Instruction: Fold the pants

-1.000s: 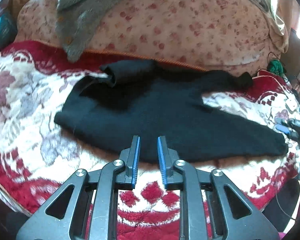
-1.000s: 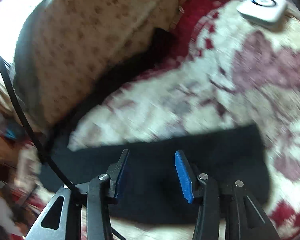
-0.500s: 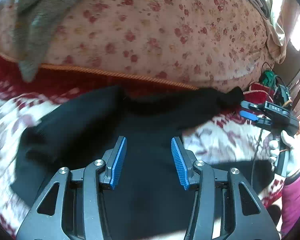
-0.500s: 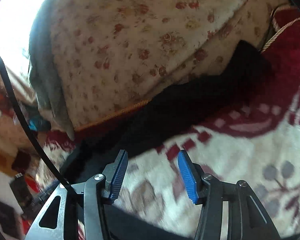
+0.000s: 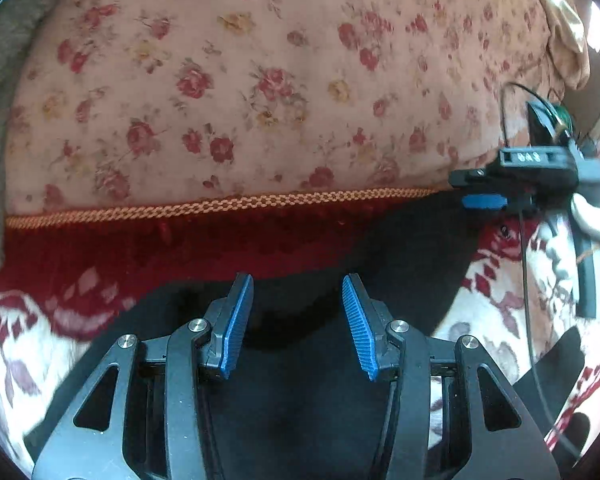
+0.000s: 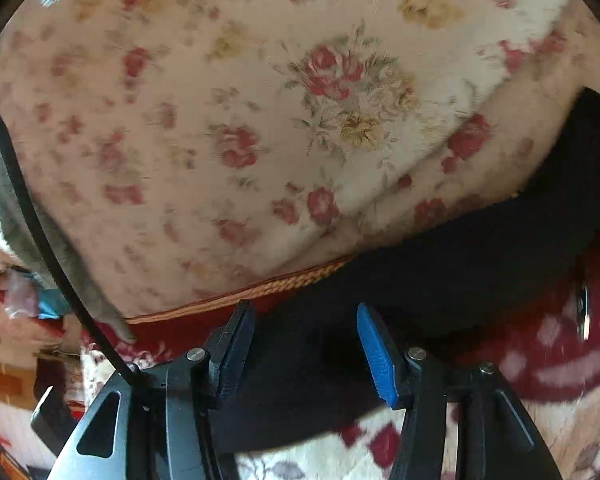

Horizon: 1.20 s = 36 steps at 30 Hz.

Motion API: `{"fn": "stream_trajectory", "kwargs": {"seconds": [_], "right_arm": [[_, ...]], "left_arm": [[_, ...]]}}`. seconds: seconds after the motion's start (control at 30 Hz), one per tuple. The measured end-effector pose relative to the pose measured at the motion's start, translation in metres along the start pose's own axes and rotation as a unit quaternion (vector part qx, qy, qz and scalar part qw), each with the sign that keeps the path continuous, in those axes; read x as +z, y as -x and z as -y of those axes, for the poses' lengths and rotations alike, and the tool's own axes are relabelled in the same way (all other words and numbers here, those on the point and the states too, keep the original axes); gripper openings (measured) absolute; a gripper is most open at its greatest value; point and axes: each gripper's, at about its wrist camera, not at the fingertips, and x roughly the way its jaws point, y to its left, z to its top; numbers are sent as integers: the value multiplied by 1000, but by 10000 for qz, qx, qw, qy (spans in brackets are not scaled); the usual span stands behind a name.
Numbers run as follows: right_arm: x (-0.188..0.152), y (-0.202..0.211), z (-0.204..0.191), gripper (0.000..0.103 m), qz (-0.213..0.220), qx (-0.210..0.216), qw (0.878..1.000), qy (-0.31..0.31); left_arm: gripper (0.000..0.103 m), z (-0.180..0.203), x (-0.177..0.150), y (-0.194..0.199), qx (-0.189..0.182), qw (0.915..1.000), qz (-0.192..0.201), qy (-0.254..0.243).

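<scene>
Pants [image 5: 300, 400], black, spread on the red-and-white blanket [image 5: 28, 344], long axis running left to right along the foot of the floral cushion [image 5: 240, 92]. One leg reaching off toward the right, its far end lying against the cushion by the orange braid [image 5: 220, 204]; seen again in the right wrist view as a dark band [image 6: 480, 264] rising to the upper right. Left gripper [image 5: 298, 320] poised low over the dark cloth, blue pads [image 5: 236, 320] spread well apart, nothing pinched between them; contact with the fabric not certain. Right gripper [image 6: 306, 344] likewise parted wide, blue pad [image 6: 376, 352] over the leg near the braid, holding nothing. Same right gripper visible at the right edge of the left wrist view [image 5: 496, 192], over the leg's far end. Grey cloth [image 5: 0, 100] draped down the cushion's left side.
</scene>
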Motion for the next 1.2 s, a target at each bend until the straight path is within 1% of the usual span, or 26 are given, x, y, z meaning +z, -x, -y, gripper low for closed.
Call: {"fn": "stream_trajectory", "kwargs": {"seconds": [0.07,0.1,0.13,0.17,0.23,0.3,0.37,0.4,0.47,0.53,0.57,0.6,0.63,0.67,0.7,0.8,0.87,0.93,0.97,1.03,1.07,1.1,1.13,1.2], "right_arm": [[7,-9,-3,52,-211,-263,9994,8],[11,-14,-4,52,-411,-384,9984,-6],[13,-16,-4,52,-507,-472,9976,-58],[15,-14,-5,52,-536,-545,9970,-69],[18,-7,-13,52,-485,-646,9965,191],[22,6,-24,52,-278,-791,9944,651],[27,12,-34,52,-201,-733,9916,1042],[28,12,-35,52,-301,-670,9906,1155],[30,7,-32,52,-509,-548,9902,1178],[29,4,-31,52,-437,-648,9868,1416],[26,-2,-37,55,-372,-725,9819,1708],[23,-4,-38,61,-325,-834,9746,2054],[20,-5,-36,64,-294,-872,9705,2228],[18,-7,-36,67,-291,-889,9664,2394],[15,-11,-33,67,-335,-882,9621,2557],[13,-24,-21,68,-511,-884,9556,2763],[13,-29,-16,68,-557,-858,9549,2788],[13,-34,-12,68,-535,-837,9546,2808],[11,-36,-12,68,-456,-838,9535,2859],[6,-35,-10,61,-271,-956,9468,3060],[1,-36,-11,55,-209,-1033,9426,3167],[-2,-33,-11,40,-128,-951,9405,3259],[-5,-32,-11,31,-109,-828,9412,3273],[-11,-27,-11,15,-37,-767,9404,3312]], "left_arm": [[46,0,2,-4,-33,9999,-69,-98],[46,-3,5,-5,-104,9998,-105,-132],[46,-5,6,-4,-167,9997,-100,-141],[46,-7,7,-3,-249,9995,-104,-168],[46,-13,10,-5,-336,9990,-189,-243],[46,-16,12,-8,-311,9988,-224,-294],[46,-19,12,-13,-348,9982,-350,-336],[46,-19,11,-17,-320,9980,-405,-362],[46,-18,10,-21,-281,9976,-436,-450],[46,-14,7,-25,-314,9964,-502,-603],[46,-11,5,-28,-333,9956,-533,-694],[46,-10,4,-29,-319,9948,-545,-797],[46,-7,2,-31,-295,9938,-545,-918],[46,-6,1,-32,-296,9930,-552,-1000],[46,-6,0,-35,-298,9921,-568,-1076],[46,-4,-1,-47,-189,9912,-619,-1156],[46,-5,0,-57,-93,9911,-657,-1152],[46,-4,0,-66,0,9907,-698,-1170],[46,-1,-2,-69,37,9900,-652,-1251],[46,3,-4,-71,154,9881,-585,-1415],[40,4,-5,-71,156,9880,-564,-1431],[26,6,-6,-70,87,9880,-569,-1433],[19,9,-7,-69,5,9883,-594,-1402],[7,13,-11,-65,91,9882,-546,-1426]]}}
